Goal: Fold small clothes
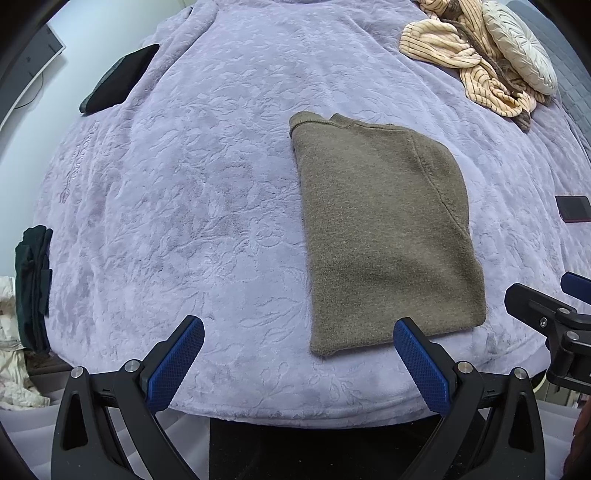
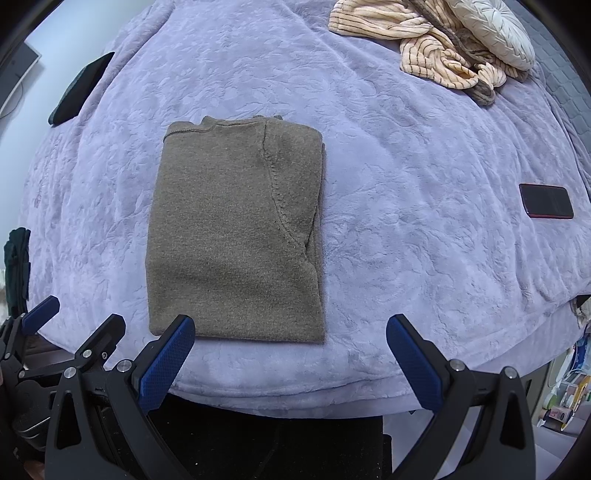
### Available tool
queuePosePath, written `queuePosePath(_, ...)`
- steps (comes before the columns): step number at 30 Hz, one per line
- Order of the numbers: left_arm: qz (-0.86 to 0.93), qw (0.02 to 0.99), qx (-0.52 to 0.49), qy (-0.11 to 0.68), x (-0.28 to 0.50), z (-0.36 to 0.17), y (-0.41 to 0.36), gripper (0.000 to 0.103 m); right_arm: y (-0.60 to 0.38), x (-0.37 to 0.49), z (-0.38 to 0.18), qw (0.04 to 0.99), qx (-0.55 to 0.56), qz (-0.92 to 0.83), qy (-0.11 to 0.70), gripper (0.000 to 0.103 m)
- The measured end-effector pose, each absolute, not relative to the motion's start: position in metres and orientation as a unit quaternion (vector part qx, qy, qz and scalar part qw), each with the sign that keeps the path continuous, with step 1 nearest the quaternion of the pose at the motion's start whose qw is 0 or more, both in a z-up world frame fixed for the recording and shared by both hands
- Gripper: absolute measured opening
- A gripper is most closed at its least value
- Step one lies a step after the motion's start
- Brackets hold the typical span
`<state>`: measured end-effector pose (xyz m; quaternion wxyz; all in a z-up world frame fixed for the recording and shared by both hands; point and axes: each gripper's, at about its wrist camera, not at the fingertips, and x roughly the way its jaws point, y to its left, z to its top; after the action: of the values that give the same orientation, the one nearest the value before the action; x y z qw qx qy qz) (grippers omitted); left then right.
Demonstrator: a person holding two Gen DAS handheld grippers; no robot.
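Observation:
A brown knit sweater (image 1: 384, 236) (image 2: 236, 229) lies folded into a flat rectangle on the lilac blanket (image 1: 207, 206) (image 2: 406, 229), its hem near the bed's front edge. My left gripper (image 1: 299, 328) hovers open over the front edge, its right finger just above the sweater's near hem, nothing between the fingers. My right gripper (image 2: 290, 326) is open too, its left finger over the sweater's near hem and its right finger over bare blanket. Each gripper shows at the other view's edge: the right gripper (image 1: 554, 314), the left gripper (image 2: 44, 332).
A striped peach garment (image 1: 461, 55) (image 2: 424, 40) and a pale round cushion (image 1: 517, 44) (image 2: 495, 29) lie at the far right. A dark folded item (image 1: 118, 79) (image 2: 79, 90) sits far left, a phone (image 1: 572, 208) (image 2: 546, 201) at the right, dark cloth (image 1: 33, 288) hangs off the left.

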<state>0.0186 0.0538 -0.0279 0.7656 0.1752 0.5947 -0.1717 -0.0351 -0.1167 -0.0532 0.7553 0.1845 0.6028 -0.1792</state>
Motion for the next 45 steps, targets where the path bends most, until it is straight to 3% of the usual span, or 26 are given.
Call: queuePosePath(45, -0.173, 0.768, 0.173, 0.592, 0.03, -0.032, 0.052, 0.103, -0.119, -0.023, -0.06, 0.752, 0.177, -0.176, 0.61, 0.103)
